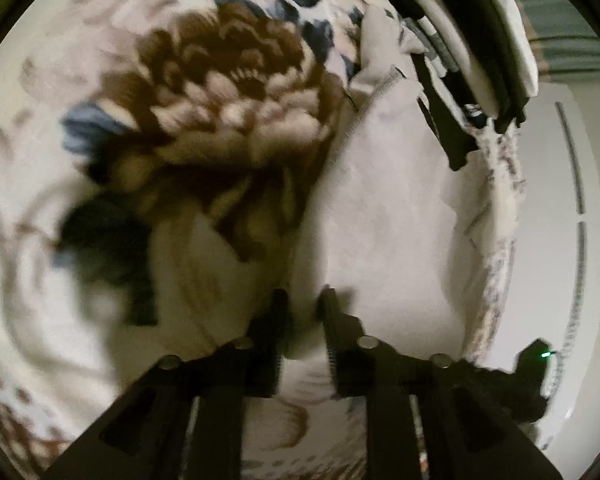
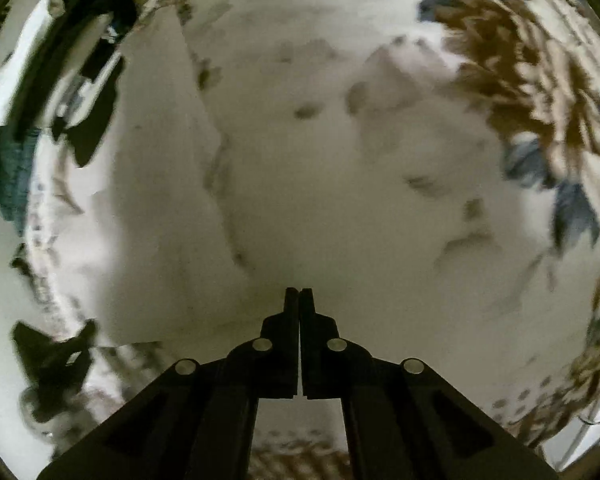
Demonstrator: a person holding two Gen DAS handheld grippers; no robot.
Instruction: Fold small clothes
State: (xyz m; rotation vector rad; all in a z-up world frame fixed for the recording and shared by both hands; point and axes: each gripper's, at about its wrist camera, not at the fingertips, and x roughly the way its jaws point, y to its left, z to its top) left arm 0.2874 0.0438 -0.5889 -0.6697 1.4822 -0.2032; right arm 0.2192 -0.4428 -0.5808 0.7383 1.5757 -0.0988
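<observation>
Two wrist views show a floral blanket (image 1: 204, 92) spread over the whole working area, cream with a large brown flower and blue leaves; it appears again in the right wrist view (image 2: 520, 92). On it lies a pale, plain garment (image 1: 388, 208), stretched from the blanket's edge toward the left claw (image 1: 303, 304); in the right wrist view the same pale cloth (image 2: 156, 200) lies left of centre, its edge running diagonally. A stack of folded clothes (image 1: 480, 40), alternating dark and white layers, sits beyond the garment at the upper right, and at the upper left in the right wrist view (image 2: 60, 60). The left claw has its fingers parted slightly with a fold of the pale garment pinched between them. The right claw (image 2: 299, 292) is closed, fingers pressed together with nothing visible between them, poised above the blanket just beside the garment's edge.
</observation>
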